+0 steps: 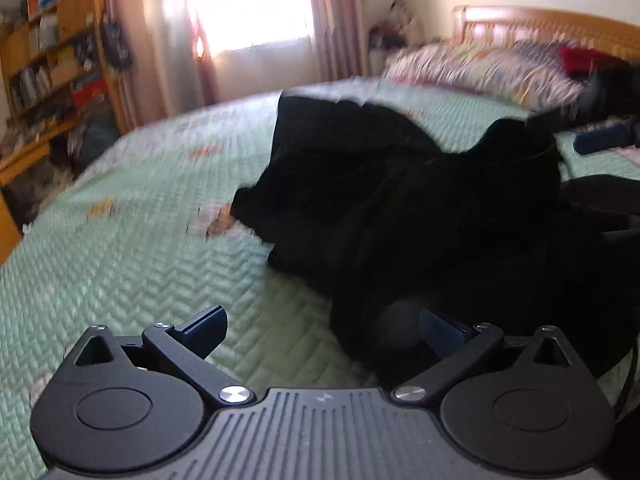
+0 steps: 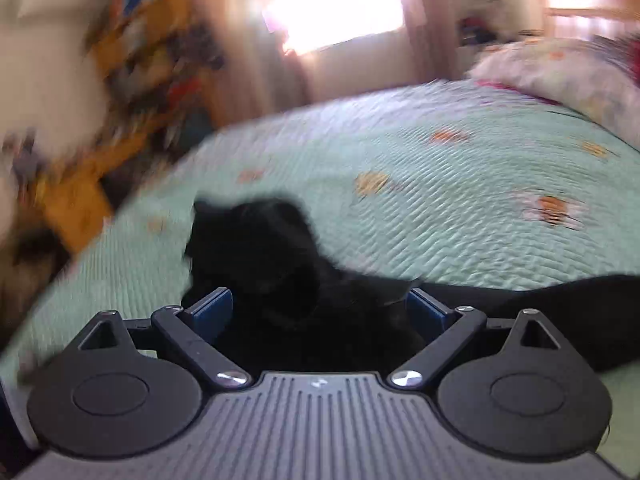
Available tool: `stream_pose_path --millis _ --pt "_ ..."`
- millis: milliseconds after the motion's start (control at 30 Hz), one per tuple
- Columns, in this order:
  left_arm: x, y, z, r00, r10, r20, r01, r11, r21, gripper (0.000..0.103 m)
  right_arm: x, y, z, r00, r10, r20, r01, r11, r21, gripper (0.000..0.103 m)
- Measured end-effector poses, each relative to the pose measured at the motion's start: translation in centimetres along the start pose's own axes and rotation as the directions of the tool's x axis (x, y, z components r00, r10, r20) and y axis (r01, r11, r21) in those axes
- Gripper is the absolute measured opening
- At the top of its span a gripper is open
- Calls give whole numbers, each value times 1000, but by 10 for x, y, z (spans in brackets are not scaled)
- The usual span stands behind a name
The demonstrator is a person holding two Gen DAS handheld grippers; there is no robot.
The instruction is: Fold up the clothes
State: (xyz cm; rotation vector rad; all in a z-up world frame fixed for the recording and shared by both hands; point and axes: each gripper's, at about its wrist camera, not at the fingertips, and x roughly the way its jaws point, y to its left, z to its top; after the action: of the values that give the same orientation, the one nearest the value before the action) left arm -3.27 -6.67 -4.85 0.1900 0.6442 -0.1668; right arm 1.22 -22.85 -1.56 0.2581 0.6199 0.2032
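Jaws wide apart on the left gripper (image 1: pixel 322 330), hovering over the green quilted bed (image 1: pixel 132 248), with the crumpled black garment (image 1: pixel 384 204) sprawled from twelve round to three o'clock. Right gripper (image 2: pixel 320 312) has its jaws spread too, black cloth bunched between them, though whether it touches the pads is lost in blur. Pillows (image 1: pixel 480 64) sit at one o'clock, bookshelf (image 1: pixel 52 52) at ten.

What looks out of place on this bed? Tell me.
The black garment lies crumpled in a heap on the green bedspread, not spread flat for folding. Both views are motion-blurred, so finer detail is unclear.
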Motion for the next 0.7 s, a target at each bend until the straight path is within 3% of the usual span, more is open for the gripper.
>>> stream_pose_path --millis 167,233,267,300,333,400,467,533,633,700 --pt "8 4 10 997 14 -81 -14 1000 3 102 30 -2 1 998 -2 -65 3 1000 14 92" --pt "9 5 11 993 31 -111 -30 999 16 102 36 0 9 997 35 -67 -31 998 53 90" --pt "10 6 11 992 37 -124 -36 999 12 102 39 1 12 996 53 -68 -48 996 72 82" --pt "10 6 11 990 41 -135 -40 999 8 102 42 3 16 995 72 -68 -65 994 92 61" --pt "11 9 10 990 36 -138 -37 999 -5 102 45 4 20 994 90 -68 -82 990 111 49" --pt "12 13 10 989 27 -142 -31 999 -30 102 49 5 27 988 138 -63 -128 980 153 46" --pt "13 17 9 989 17 -147 -25 998 -56 102 37 4 34 956 291 -22 -281 937 206 46" --pt "14 22 8 989 7 -151 -20 996 -82 102 26 7 33 911 413 -14 -400 889 224 46" --pt "16 28 7 988 -8 -157 -11 993 -120 102 24 9 14 913 395 -100 -368 905 214 46" --pt "17 32 6 987 -18 -159 -5 990 -143 102 22 14 -2 951 261 -167 -240 961 135 47"
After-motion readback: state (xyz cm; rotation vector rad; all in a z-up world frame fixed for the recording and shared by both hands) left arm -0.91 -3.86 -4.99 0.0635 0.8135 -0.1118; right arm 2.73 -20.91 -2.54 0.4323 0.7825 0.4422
